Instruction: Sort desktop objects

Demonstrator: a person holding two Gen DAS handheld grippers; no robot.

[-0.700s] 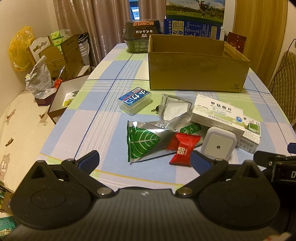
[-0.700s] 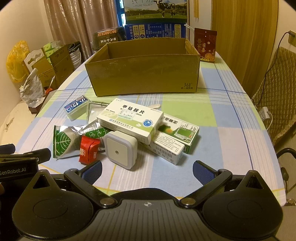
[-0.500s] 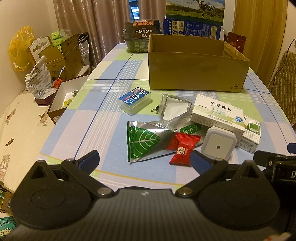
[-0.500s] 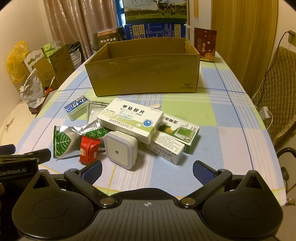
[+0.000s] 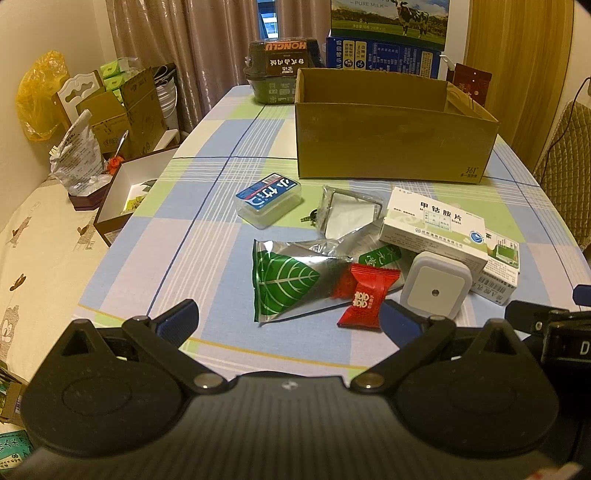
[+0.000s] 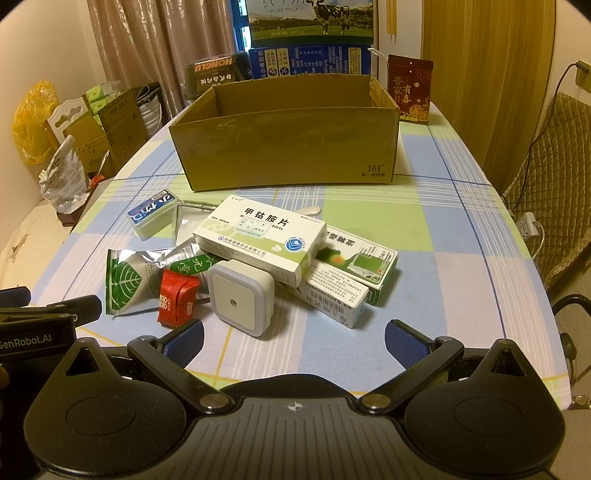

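On the far side of my table, the milk carton [image 6: 310, 18] reads "PURE MILK", and the dark box [image 6: 214, 72] to its left shows "HONGLU" upside down. The cardboard box [image 6: 288, 147] carries "361°" at its near right corner. Nearer, I read "甲钴胺片" on the white medicine box [image 6: 258, 236]. At my left edge, the other gripper's body [image 6: 29, 338] bears "GenRobot.AI". The red card [image 6: 408, 88] on the far right reads "吾家有喜".
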